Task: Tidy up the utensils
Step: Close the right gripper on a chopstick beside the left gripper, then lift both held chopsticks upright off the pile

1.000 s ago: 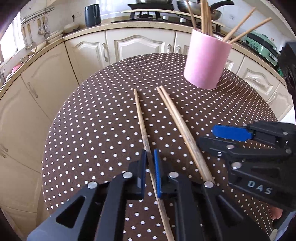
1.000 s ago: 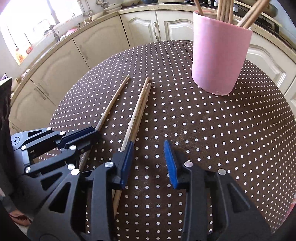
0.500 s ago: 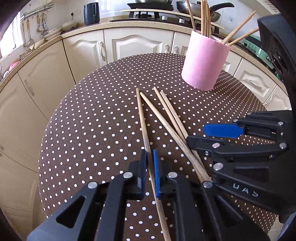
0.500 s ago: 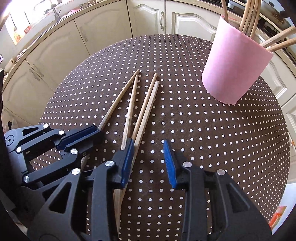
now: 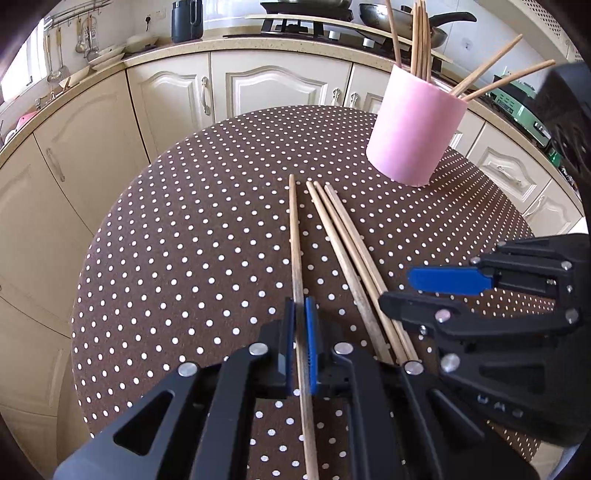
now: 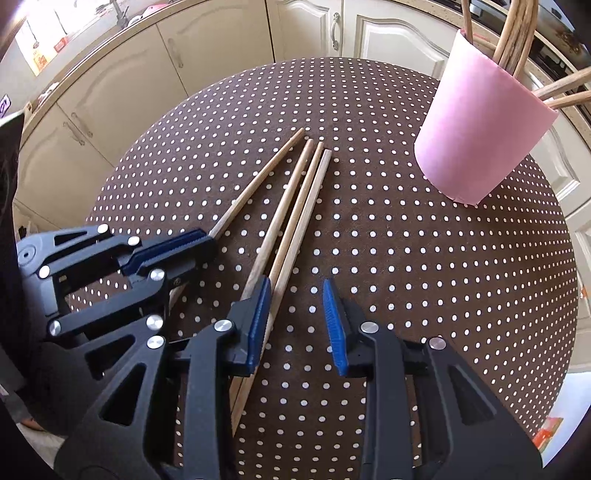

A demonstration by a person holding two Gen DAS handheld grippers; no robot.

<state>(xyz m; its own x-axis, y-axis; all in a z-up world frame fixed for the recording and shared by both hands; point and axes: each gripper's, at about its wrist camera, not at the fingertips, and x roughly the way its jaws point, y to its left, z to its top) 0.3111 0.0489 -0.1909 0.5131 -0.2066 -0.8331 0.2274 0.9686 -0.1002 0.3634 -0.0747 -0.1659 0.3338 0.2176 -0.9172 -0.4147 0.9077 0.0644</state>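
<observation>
My left gripper (image 5: 300, 310) is shut on one wooden chopstick (image 5: 295, 240) that lies on the brown dotted table (image 5: 177, 280) and points away from me. Just to its right lie three loose chopsticks (image 5: 343, 240), close together. In the right wrist view my right gripper (image 6: 295, 321) stands over them with its jaws closing. Its left pad rests on the bundle (image 6: 295, 206), two sticks run between the jaws, and the right pad is clear of them. The left gripper (image 6: 195, 245) holds its stick (image 6: 258, 181) beside it. The pink cup (image 5: 413, 136) (image 6: 480, 140) stands at the far right with several chopsticks in it.
The round table drops off all around, with cream cabinets (image 5: 258, 88) close behind it. On the counter beyond stand a dark kettle (image 5: 186, 18) and a stove with pans (image 5: 436, 22). My right gripper (image 5: 399, 288) sits just right of the loose sticks.
One loose chopstick that lay crossed and splayed half a second ago now lies alongside the other two. My right gripper's jaws have narrowed a little. The left gripper keeps its hold.
</observation>
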